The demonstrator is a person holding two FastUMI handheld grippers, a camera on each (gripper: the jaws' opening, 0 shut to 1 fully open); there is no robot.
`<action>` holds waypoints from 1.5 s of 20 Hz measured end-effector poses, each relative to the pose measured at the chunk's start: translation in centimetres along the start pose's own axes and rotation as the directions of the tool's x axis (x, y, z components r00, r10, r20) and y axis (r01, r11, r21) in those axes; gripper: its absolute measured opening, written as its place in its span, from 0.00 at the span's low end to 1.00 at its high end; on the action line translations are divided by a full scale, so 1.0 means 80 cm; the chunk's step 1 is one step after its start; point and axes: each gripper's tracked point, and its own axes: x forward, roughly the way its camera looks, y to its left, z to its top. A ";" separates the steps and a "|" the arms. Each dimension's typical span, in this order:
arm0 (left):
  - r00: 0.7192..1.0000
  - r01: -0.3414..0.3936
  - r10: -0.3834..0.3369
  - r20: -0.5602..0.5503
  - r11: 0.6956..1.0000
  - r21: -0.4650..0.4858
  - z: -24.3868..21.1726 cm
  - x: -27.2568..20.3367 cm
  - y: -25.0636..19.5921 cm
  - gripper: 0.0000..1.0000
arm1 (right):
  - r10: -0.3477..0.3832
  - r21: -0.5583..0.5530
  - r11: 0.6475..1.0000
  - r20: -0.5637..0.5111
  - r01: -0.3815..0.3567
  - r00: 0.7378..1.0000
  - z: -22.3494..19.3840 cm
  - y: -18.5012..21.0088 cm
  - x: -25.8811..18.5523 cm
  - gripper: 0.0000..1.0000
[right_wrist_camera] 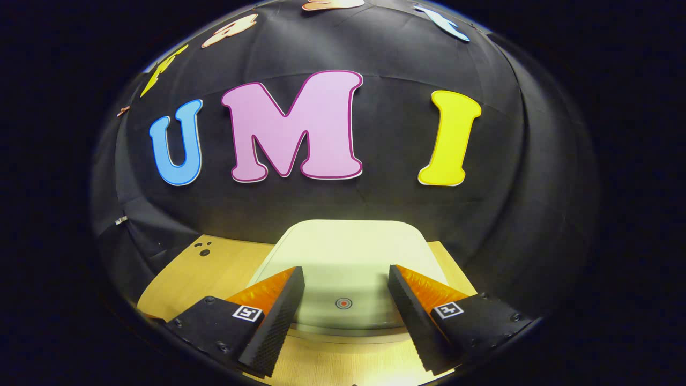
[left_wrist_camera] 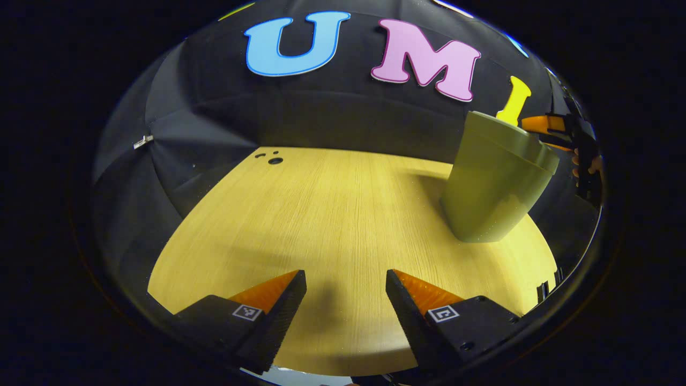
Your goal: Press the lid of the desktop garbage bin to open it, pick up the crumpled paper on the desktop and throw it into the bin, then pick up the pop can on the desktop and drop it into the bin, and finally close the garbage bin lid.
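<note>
On the left gripper view, I have my left gripper (left_wrist_camera: 345, 300) hovering low over the pale wood worktop (left_wrist_camera: 321, 214), its jaws spread wide with nothing between them, just bare wood showing in the gap. Off to the right and farther back stands the garbage bin (left_wrist_camera: 496, 187), an olive-green tapered tub sitting on the worktop near its far right edge; its lid (left_wrist_camera: 509, 136) lies flat on top, closed. Just beyond the bin, at the rim of this view, I can make out the right gripper (left_wrist_camera: 554, 131) up by the lid's far side, with a hand (left_wrist_camera: 584, 163) holding it; from here I cannot tell how its jaws stand. A few small dark holes (left_wrist_camera: 270, 157) mark the worktop's far left corner.

Over on the right gripper view, I am looking straight down across the bin's lid (right_wrist_camera: 348, 252), a pale rounded panel lying shut, with a small round red mark (right_wrist_camera: 343, 303) near its front edge. My right gripper (right_wrist_camera: 345, 297) sits right above that front edge, jaws open wide on either side of the mark, gripping nothing. Worktop (right_wrist_camera: 214, 268) shows to the left of the bin
</note>
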 end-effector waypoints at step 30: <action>0.924 0.043 -0.043 0.380 0.999 0.007 0.124 -0.159 -0.030 0.96 | 0.129 0.035 0.991 -0.012 -0.128 0.992 -0.135 0.160 -0.211 0.99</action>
